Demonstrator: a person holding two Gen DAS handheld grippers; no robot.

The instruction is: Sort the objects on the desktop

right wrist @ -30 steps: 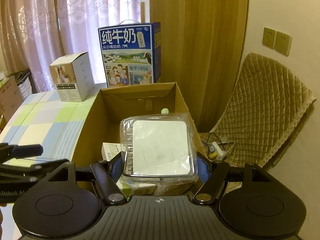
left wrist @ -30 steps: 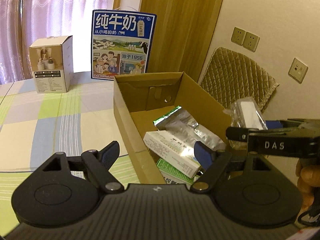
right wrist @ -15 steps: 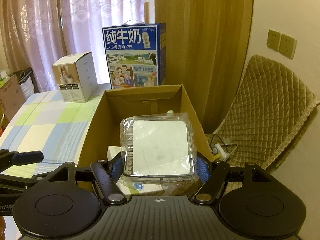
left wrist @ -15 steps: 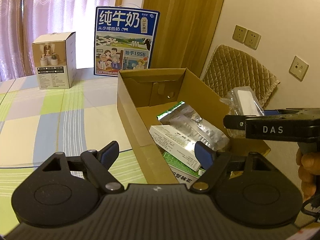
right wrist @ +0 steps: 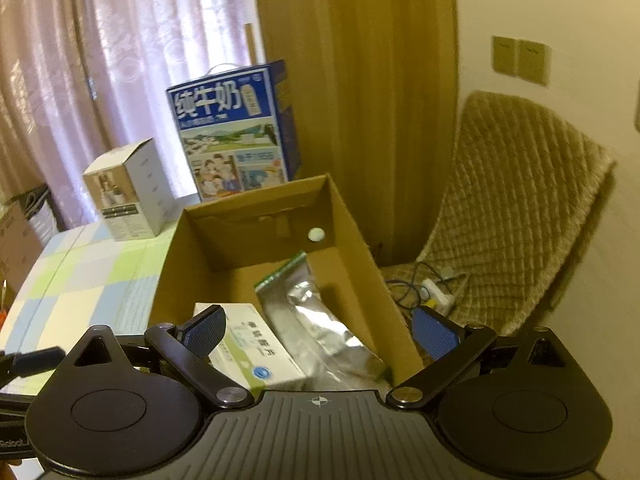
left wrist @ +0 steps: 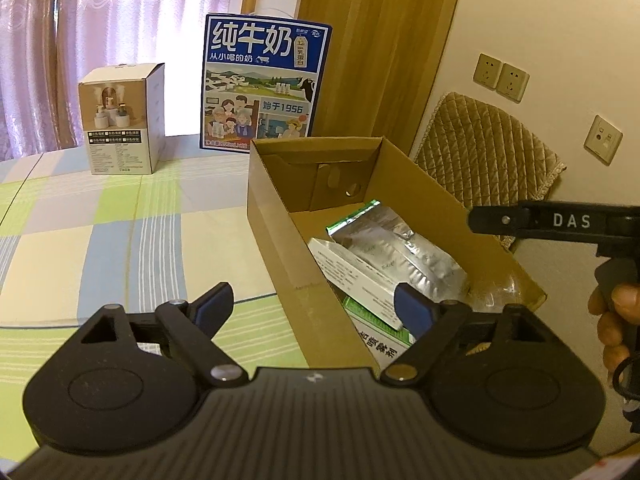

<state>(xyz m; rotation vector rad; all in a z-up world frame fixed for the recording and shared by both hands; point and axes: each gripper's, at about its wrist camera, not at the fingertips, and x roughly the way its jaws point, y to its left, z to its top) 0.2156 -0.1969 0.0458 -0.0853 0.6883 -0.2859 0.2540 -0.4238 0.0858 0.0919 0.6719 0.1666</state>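
An open cardboard box [left wrist: 276,208] [right wrist: 352,216] stands on the checked tablecloth. Inside lie a silver foil pouch [left wrist: 396,248] [right wrist: 316,320], a white medicine box [left wrist: 352,280] [right wrist: 256,348] and a green-and-white box [left wrist: 380,336]. Clear plastic wrap [left wrist: 508,292] shows at the box's near right corner, partly hidden. My left gripper [left wrist: 316,308] is open and empty over the box's near left wall. My right gripper [right wrist: 320,328] is open and empty above the box's near end; it also shows in the left wrist view [left wrist: 552,224].
A blue milk carton [left wrist: 264,88] [right wrist: 236,132] and a small white product box [left wrist: 120,120] [right wrist: 128,192] stand behind the cardboard box. A quilted chair [right wrist: 512,208] sits right of the table, with a power strip and cable [right wrist: 432,296] on it.
My right gripper opened and let go of the plastic-wrapped white box, which dropped into the cardboard box. The right gripper pulled back; the left gripper rose slightly.
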